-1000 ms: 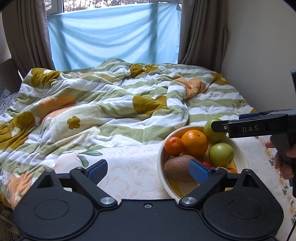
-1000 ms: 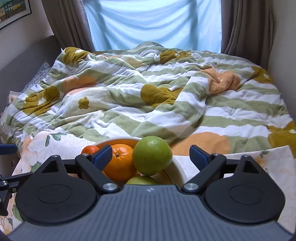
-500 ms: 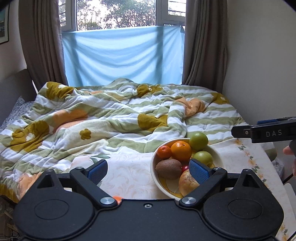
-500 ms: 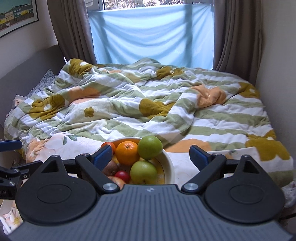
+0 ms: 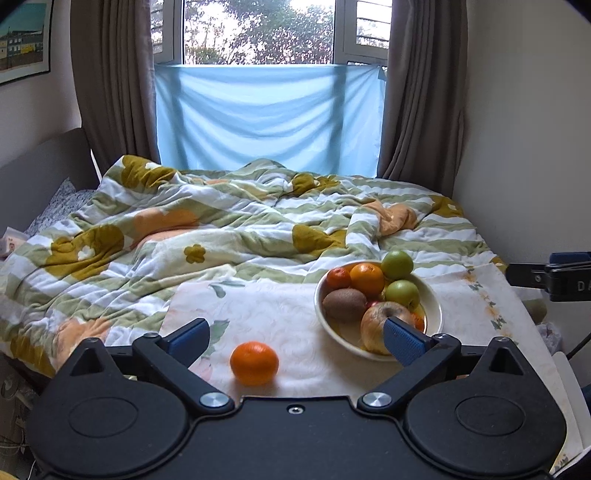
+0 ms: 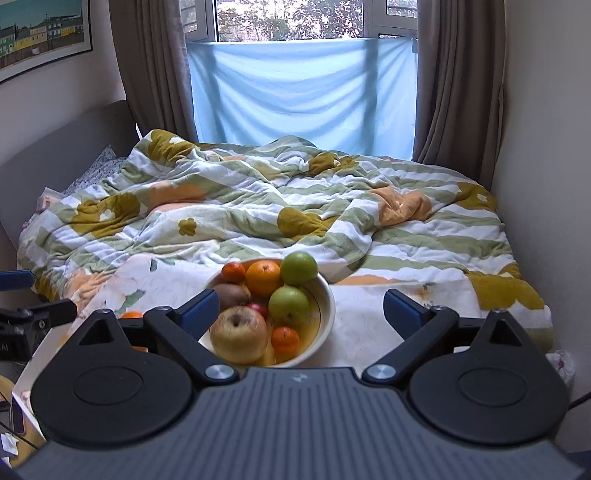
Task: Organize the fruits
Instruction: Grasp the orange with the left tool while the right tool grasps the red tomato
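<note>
Both pairs of jaws stand spread wide with nothing between them: our left gripper (image 5: 293, 338) hangs over the near edge of the table, our right gripper (image 6: 301, 308) just near the bowl (image 6: 327, 295).

We judge the task nearly finished. The cream bowl already holds most of the fruit: two green apples (image 6: 289, 304), a large orange (image 6: 263, 277), a kiwi (image 6: 231, 294), a big yellowish apple (image 6: 238, 334), a small red fruit (image 6: 257, 308) we cannot name, and two small mandarins, one at the far rim (image 6: 233, 272) and one near the front (image 6: 284, 339). One loose mandarin (image 5: 254, 363) lies on the floral tablecloth (image 5: 266, 314), left of the bowl and apart from it, almost between our left fingertips (image 5: 188, 338) in the left wrist view. If the aim is all fruit in the bowl, that one piece is what is left; our left gripper is best placed for it.

Around us, the table butts against a bed covered by a rumpled striped duvet (image 5: 236, 229). Beyond hang brown curtains (image 5: 110, 81) and a blue cloth (image 5: 269, 118) across the window. A framed picture (image 6: 40, 33) hangs on the left wall.

Nothing stands between our left gripper and the loose mandarin. The bowl is piled high, so a round fruit dropped on the heap could roll off.
</note>
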### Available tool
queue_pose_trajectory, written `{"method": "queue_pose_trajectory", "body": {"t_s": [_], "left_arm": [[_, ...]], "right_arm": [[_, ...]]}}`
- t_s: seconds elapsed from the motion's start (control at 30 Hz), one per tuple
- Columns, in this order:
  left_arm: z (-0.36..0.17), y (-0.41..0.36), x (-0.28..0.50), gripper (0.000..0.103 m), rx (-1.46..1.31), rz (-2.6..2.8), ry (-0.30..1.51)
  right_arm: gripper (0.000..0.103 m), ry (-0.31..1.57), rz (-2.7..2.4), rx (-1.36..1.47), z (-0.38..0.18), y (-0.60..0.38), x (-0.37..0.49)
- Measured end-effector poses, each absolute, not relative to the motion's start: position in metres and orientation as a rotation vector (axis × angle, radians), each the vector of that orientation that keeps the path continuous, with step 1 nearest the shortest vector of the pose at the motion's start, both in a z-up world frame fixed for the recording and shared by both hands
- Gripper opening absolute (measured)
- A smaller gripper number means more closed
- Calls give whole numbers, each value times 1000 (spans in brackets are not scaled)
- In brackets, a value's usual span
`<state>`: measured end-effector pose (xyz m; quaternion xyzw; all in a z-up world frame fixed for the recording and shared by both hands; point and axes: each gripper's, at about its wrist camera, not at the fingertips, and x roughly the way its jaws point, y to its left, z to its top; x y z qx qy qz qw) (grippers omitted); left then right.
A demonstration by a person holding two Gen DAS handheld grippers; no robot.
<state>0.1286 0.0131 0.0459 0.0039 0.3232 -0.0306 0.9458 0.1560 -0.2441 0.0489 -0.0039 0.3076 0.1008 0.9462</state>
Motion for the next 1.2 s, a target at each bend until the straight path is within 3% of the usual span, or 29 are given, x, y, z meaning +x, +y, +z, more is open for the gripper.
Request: {"method": "queue_pose_trajectory", "body": {"t_s": [0.53, 0.9, 1.2], "left_arm": [[-44, 50, 163, 102, 33, -117, 821], [-80, 45, 198, 100, 120, -114, 816], [-92, 50, 217, 87, 107, -101, 832]], "right_arm": [[103, 769, 70, -16, -47, -240, 143], [103, 827, 29, 44, -99, -242, 169], [103, 849, 31, 54, -111, -239, 181]]}}
